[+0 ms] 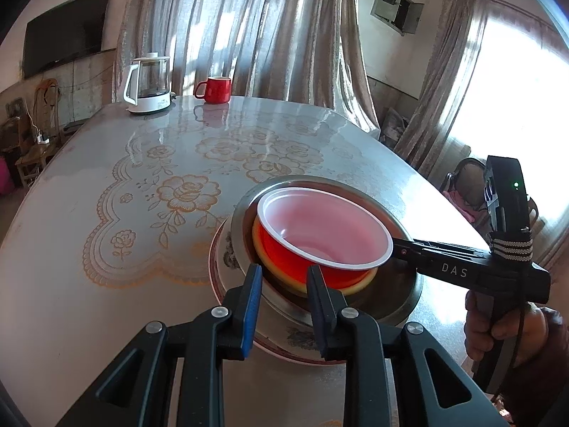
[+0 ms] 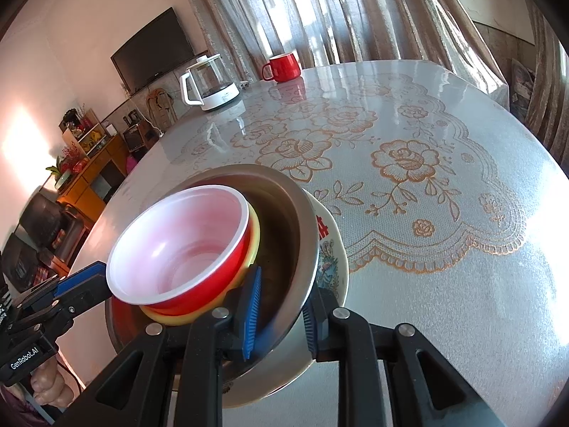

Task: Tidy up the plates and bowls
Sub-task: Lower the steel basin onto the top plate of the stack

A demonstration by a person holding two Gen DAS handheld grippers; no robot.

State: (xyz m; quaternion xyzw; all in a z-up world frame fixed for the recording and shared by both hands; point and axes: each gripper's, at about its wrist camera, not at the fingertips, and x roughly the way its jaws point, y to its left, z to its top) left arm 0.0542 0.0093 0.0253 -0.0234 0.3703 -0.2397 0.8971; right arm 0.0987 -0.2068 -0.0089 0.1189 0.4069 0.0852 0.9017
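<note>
On the table, a patterned plate (image 1: 227, 274) (image 2: 334, 259) carries a steel bowl (image 1: 402, 295) (image 2: 284, 213). A yellow bowl (image 1: 359, 281) (image 2: 254, 235) sits in the steel bowl, and a red bowl with a white inside (image 1: 320, 227) (image 2: 177, 245) rests tilted in the yellow one. My right gripper (image 2: 282, 281) (image 1: 396, 249) is shut on the steel bowl's right rim, one pad inside the wall and one outside. My left gripper (image 1: 283, 268) (image 2: 103, 277) hovers at the stack's near-left side. Its pads stand slightly apart with nothing pinched.
A white kettle (image 1: 149, 85) (image 2: 209, 85) and a red mug (image 1: 215, 89) (image 2: 282, 67) stand at the table's far edge. The floral tablecloth (image 1: 106, 213) (image 2: 444, 213) spreads around the stack. A hand (image 1: 498, 327) holds the right gripper. Curtains hang behind the table, with chairs and cabinets beyond its sides.
</note>
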